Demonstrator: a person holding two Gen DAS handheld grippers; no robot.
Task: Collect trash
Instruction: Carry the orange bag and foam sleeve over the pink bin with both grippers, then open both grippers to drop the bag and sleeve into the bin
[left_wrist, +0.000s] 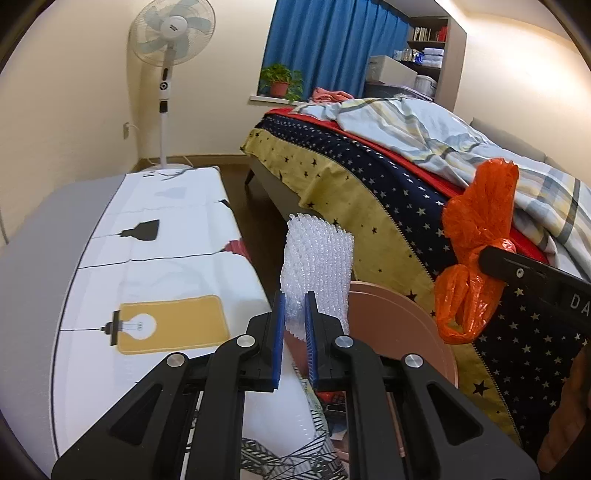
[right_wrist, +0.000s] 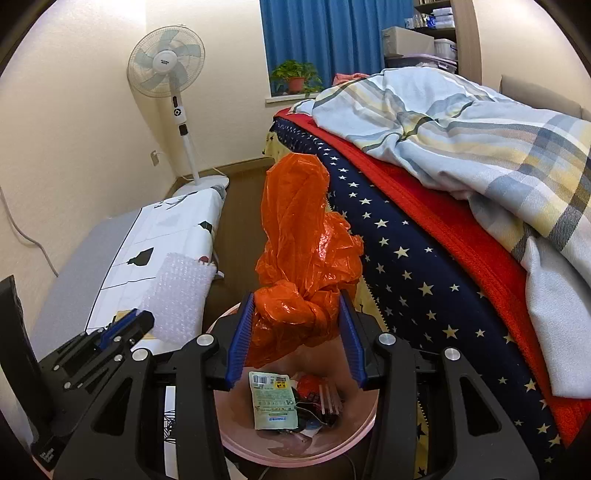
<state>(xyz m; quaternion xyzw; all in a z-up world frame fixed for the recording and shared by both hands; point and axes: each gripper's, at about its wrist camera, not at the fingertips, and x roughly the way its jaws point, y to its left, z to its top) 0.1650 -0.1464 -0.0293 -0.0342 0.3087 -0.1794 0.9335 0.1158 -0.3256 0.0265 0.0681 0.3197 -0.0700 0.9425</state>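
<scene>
Left gripper (left_wrist: 294, 325) is pinching a white bubble-wrap sheet (left_wrist: 317, 258) beside the round pink trash bin's rim (right_wrist: 364, 417). Right gripper (right_wrist: 295, 339) is clamping a crumpled orange plastic bag (right_wrist: 299, 240) above the bin opening, between the bench edge and the bed.

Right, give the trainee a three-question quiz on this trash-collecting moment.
1. True or false: the left claw is shut on the bubble wrap.
2. What does the right claw hold? A) green packet B) orange plastic bag C) plaid blanket
3. Fill in: the orange plastic bag hangs above the pink ____.

Key: 1 true. 2 B. 3 bin; a green packet already lies inside it.
</scene>
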